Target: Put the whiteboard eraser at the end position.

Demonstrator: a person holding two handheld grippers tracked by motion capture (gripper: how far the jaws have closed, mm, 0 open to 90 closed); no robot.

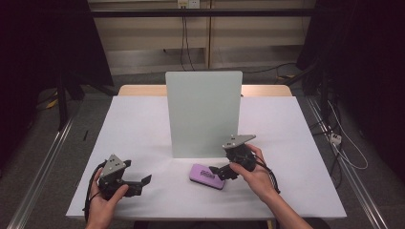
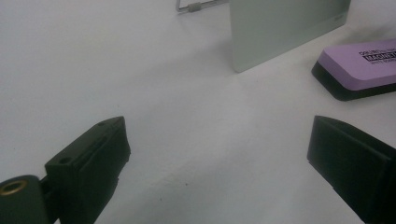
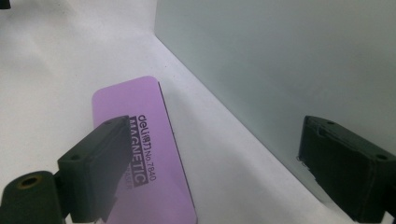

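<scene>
A purple eraser (image 1: pixel 207 176) with a black base is seen lying flat on the white worktop (image 1: pixel 143 124), near the middle of its front edge and just in front of the upright pale board (image 1: pixel 204 113). The right gripper (image 1: pixel 216 170) is held right at the eraser's right end, low over the worktop; in the right gripper view its jaws are spread wide and empty, one jaw above the eraser's (image 3: pixel 144 154) printed top and the other beside the board's (image 3: pixel 289 70) face. The gripper is grasped from behind by the right hand (image 1: pixel 255 177), with the forearm brought in from the front edge.

The left gripper (image 1: pixel 145 180) is held near the front left corner, well apart from the eraser, pointing towards it, by the left hand (image 1: pixel 102 202). Its jaws are likewise seen wide apart with nothing between them, and the eraser (image 2: pixel 359 67) is shown farther off beside the board's (image 2: pixel 285 28) lower corner.

The board stands close behind the eraser, leaving little room on that side
</scene>
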